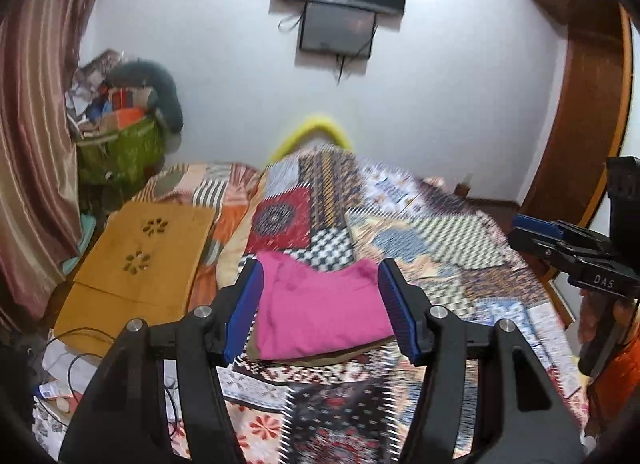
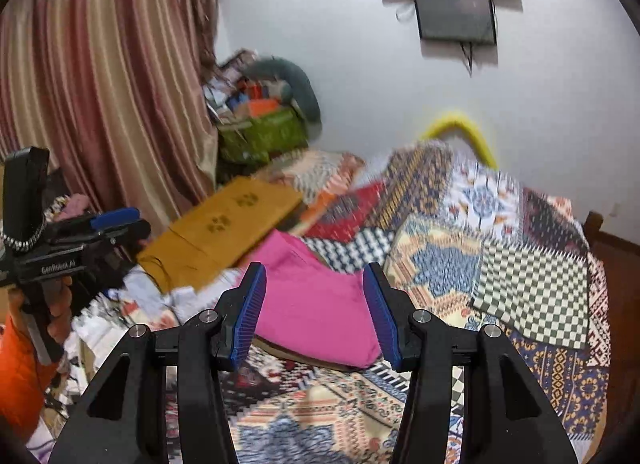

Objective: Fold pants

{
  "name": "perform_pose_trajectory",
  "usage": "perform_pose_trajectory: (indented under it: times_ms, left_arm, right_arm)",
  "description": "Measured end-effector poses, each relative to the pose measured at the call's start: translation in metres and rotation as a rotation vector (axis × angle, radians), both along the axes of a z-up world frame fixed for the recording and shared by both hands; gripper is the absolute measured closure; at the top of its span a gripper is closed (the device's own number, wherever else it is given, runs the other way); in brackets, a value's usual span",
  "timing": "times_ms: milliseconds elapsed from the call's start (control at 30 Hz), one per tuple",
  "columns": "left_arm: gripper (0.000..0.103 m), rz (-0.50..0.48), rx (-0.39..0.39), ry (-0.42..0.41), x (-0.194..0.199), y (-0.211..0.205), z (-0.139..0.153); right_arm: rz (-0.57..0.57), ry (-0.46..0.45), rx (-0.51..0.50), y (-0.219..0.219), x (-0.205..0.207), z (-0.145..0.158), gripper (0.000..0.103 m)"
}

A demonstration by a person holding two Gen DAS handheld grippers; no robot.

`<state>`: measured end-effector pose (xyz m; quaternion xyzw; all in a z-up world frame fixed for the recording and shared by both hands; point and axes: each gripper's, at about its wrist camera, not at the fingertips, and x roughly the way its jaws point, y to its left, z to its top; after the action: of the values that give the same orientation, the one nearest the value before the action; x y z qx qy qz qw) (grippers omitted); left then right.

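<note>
The pink pants were seen folded into a compact, roughly rectangular bundle, bright magenta and plain, with soft creases across the top layer. They were laid on a patchwork bedspread of many prints, toward the near end of the bed and closer to its left edge than its right (a thin tan layer showed under the bundle's near edge, though what it was could not be told). A mustard-yellow board with flower-shaped cut-outs was lying along the bed's left edge.

The left gripper was held above the bed with its blue-padded jaws spread, nothing pinched between them; the pants merely appeared behind the gap. The right gripper was likewise held with its jaws apart and empty.

In the left wrist view "DAS" was read on the right gripper's body; in the right wrist view "GenRobot.AI" was read on the left gripper's.
</note>
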<state>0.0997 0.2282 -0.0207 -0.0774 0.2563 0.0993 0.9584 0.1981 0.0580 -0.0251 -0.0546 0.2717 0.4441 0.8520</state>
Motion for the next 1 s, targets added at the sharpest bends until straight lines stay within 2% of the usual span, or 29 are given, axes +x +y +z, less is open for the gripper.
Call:
perform_pose_trajectory:
  times_ms: [167, 333, 533, 667, 767, 833, 900, 967, 1000]
  left_arm:
    - [0.044, 0.009, 0.039, -0.085, -0.041, -0.034, 0.034]
    - [0.043, 0.005, 0.084, -0.179, -0.086, -0.072, 0.063]
    - [0.037, 0.012, 0.141, -0.253, -0.125, -0.112, 0.075]
    - [0.033, 0.014, 0.133, -0.288, -0.141, -0.126, 0.076]
    - [0.030, 0.028, 0.131, -0.307, -0.152, -0.132, 0.076]
    - [0.020, 0.030, 0.116, -0.313, -0.157, -0.133, 0.075]
    - [0.016, 0.042, 0.110, -0.316, -0.161, -0.134, 0.074]
    - [0.014, 0.058, 0.118, -0.315, -0.164, -0.134, 0.073]
    - [0.012, 0.065, 0.119, -0.317, -0.166, -0.135, 0.072]
  right_arm:
    - [0.020, -0.081, 0.085, -0.023, -0.043, 0.035, 0.056]
    - [0.023, -0.149, 0.164, -0.042, -0.076, 0.058, 0.056]
    - [0.020, -0.233, 0.232, -0.062, -0.116, 0.073, 0.056]
    - [-0.002, -0.282, 0.244, -0.071, -0.138, 0.075, 0.055]
    - [-0.032, -0.316, 0.240, -0.075, -0.149, 0.072, 0.048]
    - [-0.047, -0.322, 0.237, -0.077, -0.154, 0.069, 0.047]
    - [-0.061, -0.320, 0.232, -0.080, -0.158, 0.068, 0.045]
    - [-0.073, -0.316, 0.233, -0.083, -0.161, 0.068, 0.033]
    - [-0.081, -0.316, 0.235, -0.085, -0.162, 0.067, 0.032]
